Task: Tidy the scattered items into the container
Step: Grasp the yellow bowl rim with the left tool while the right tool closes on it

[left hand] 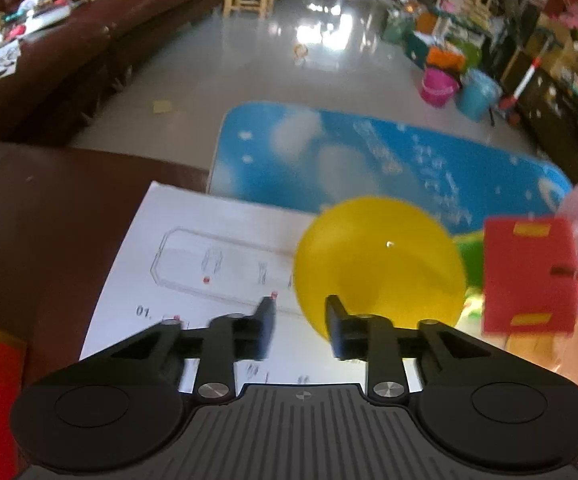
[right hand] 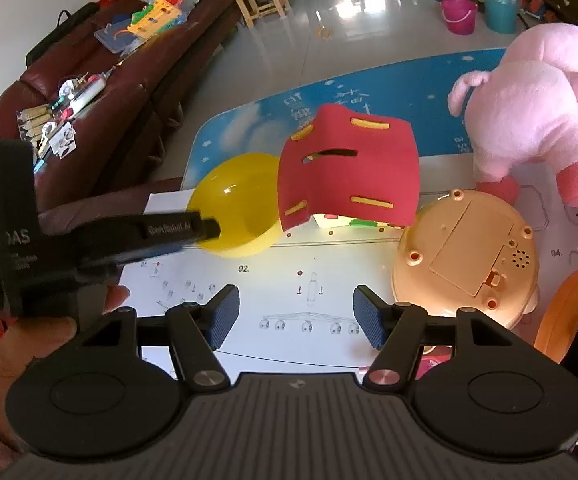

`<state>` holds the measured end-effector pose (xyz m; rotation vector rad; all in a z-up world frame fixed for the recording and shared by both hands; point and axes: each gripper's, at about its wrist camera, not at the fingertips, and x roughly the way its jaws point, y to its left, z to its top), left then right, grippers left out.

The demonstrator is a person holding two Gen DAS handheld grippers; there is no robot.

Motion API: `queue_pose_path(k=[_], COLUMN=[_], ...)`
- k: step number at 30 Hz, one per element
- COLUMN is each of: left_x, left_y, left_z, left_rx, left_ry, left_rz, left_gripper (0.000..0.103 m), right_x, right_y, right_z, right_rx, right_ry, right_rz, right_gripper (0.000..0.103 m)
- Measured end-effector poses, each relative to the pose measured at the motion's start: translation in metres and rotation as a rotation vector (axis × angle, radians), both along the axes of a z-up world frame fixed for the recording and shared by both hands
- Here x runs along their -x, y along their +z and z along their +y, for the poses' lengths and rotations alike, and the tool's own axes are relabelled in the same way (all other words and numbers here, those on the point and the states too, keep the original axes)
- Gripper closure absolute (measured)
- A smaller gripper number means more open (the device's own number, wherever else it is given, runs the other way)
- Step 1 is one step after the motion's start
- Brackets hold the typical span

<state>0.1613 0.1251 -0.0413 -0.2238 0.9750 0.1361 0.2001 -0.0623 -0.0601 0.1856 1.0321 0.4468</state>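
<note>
At the left, the left tongs [left hand: 299,312] stand narrowed, nothing between the pads, tips at the near edge of the yellow ball [left hand: 377,264] on the table's instruction sheet [right hand: 289,280]. This looks like the reach to grasp; next they must straddle it. Right tongs [right hand: 296,308] hang half-open, empty. No container identifiable.

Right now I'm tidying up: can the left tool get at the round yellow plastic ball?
Probably yes: the left tool is right at the round yellow plastic ball, nothing between.
</note>
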Motion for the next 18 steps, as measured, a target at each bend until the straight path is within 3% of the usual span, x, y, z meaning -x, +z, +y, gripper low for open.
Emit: queue_pose_path(k=[1,2,10,13,17,18], left_x=[0.001,0.003,0.024,0.023,0.024,0.025], left_y=[-0.003,-0.006,-0.005,-0.005,-0.006,-0.006], left_z=[-0.002,-0.003,-0.001,0.001,-0.001,-0.001], left_rx=[-0.022,-0.04,-0.053,-0.055,-0.066,-0.066], left_ry=[-0.013,-0.03,-0.111,-0.127,-0.141,-0.145], left_rz=[0.011,0.026,0.03,0.032,0.026,0.027], left_gripper=[0.086,0.089,0.09,0.089,0.089,0.089], right_x=[0.0,-0.001,-0.01,-0.017,-0.027,-0.027], right_y=[-0.001,-0.002,-0.011,-0.016,-0.028,-0.031], right_z=[0.0,0.0,0.014,0.025,0.04,0.042], right_rx=[0.0,0.0,0.024,0.027,0.033,0.031], right_ry=[0.0,-0.001,-0.006,-0.007,0.011,0.016], right_rz=[0.002,0.002,-0.01,-0.041,-0.037,-0.022], right_gripper=[0.034,0.034,0.034,0.039,0.074,0.077])
